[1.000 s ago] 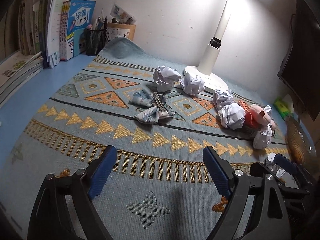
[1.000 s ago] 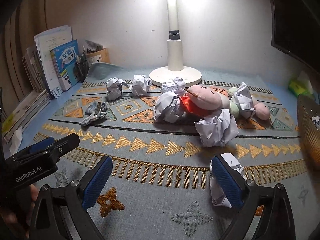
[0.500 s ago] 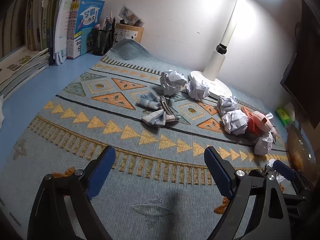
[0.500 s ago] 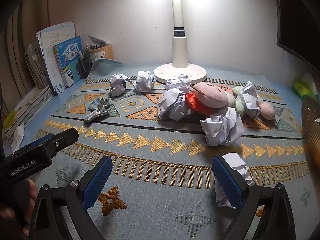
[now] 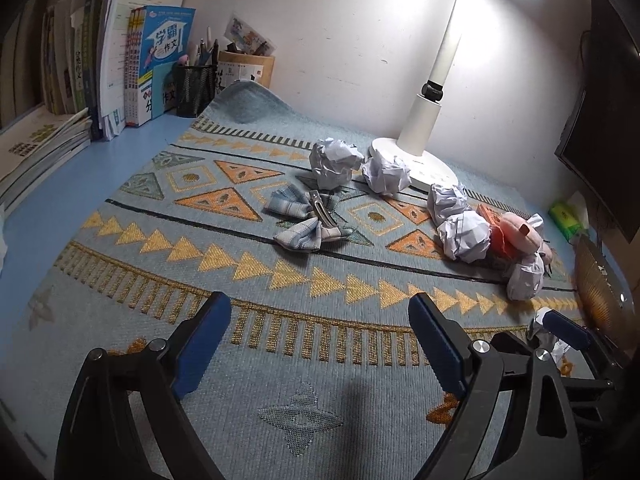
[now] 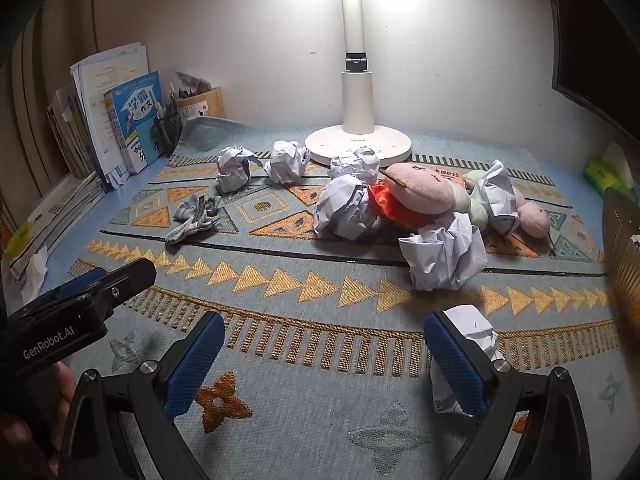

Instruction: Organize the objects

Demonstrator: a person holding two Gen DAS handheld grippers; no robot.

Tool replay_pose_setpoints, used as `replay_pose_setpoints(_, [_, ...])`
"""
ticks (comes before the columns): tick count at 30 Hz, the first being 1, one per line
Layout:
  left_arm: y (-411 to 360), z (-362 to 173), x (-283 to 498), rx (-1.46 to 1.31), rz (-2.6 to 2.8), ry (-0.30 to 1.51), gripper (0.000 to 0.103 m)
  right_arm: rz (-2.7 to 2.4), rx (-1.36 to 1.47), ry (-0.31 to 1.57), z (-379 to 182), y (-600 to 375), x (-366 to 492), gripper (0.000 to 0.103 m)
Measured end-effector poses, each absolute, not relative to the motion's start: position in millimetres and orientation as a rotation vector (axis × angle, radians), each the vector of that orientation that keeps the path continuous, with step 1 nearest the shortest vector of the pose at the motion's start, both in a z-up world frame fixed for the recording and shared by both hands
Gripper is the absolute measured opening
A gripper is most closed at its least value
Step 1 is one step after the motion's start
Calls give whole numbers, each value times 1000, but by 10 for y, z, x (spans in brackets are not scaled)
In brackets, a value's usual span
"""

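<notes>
The left gripper point(image 5: 316, 344) hangs low over the near part of a patterned mat point(image 5: 168, 276), its two blue-padded fingers spread wide with nothing between them. The right gripper point(image 6: 320, 360) is also low over the mat and equally wide open, holding nothing. A small crumpled paper ball point(image 6: 472, 332) lies on the mat just behind and beside its right finger; whether the pad touches it cannot be told.

In the right wrist view the left gripper's black body shows at the lower left edge. Farther out, near the middle of the mat, a larger paper ball point(image 6: 444, 256) sits in front of a pink plush toy point(image 6: 428, 192) lying on its side. Another paper ball point(image 6: 344, 208) presses against the toy's left end, one point(image 6: 498, 192) rests on its right half, and a further ball point(image 6: 356, 162) sits just behind, near the round base of a white desk lamp point(image 6: 358, 144). Two more balls point(image 6: 234, 168) point(image 6: 286, 166) lie to the left of the lamp base.

A blue checked hair bow with a metal clip point(image 5: 308, 218) lies on the mat left of centre, apart from the paper. At the far left corner stand upright books point(image 5: 160, 64), a black mesh pen cup point(image 5: 194, 90) and a small cardboard box point(image 5: 246, 72). A woven basket point(image 6: 622, 236) shows at the right edge, and a green tissue pack point(image 6: 604, 176) lies behind it.
</notes>
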State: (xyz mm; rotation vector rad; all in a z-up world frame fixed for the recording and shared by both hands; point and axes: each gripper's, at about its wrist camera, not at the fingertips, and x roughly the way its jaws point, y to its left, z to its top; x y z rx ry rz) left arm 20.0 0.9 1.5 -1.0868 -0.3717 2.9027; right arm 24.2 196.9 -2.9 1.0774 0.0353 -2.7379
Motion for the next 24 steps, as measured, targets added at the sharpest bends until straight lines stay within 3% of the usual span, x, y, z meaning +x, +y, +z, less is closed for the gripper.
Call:
replay_pose_setpoints(4, [8,-1,178,-1104,2881,-376,90,-2808,1008,78,33,1966,330,100])
replay_pose_setpoints(10, [189,37,216,-1074,2888,-220,90,-2791,993,70,49,1979,329,103])
replay_pose_setpoints(24, [233,22,195,-1096,2875,-173,90,-2935,960,-303,97,2473,341,103])
